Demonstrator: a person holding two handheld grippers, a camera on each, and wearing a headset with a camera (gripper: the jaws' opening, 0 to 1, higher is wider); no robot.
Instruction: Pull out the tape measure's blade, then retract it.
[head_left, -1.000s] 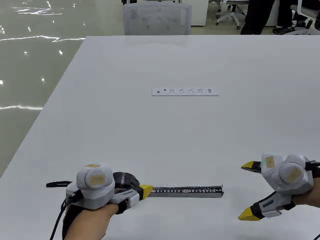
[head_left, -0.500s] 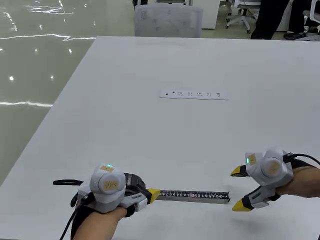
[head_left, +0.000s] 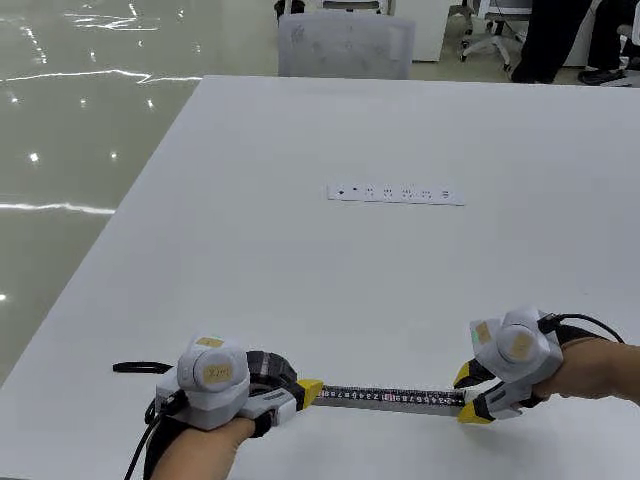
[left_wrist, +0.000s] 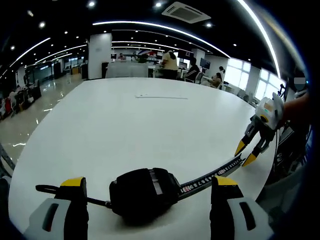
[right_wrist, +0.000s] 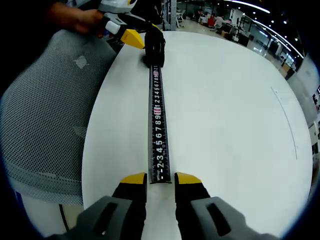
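At blade tip, right tongs narrowly astride

white table, glossy floor left, grey chair beyond, ceiling light strips.

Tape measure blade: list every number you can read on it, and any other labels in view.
"2 3 4 5 6 7 8 9": on the blade, nearest the right gripper.
Numbers farther along the blade: too small to read.
Marks on the white strip: too small to read.
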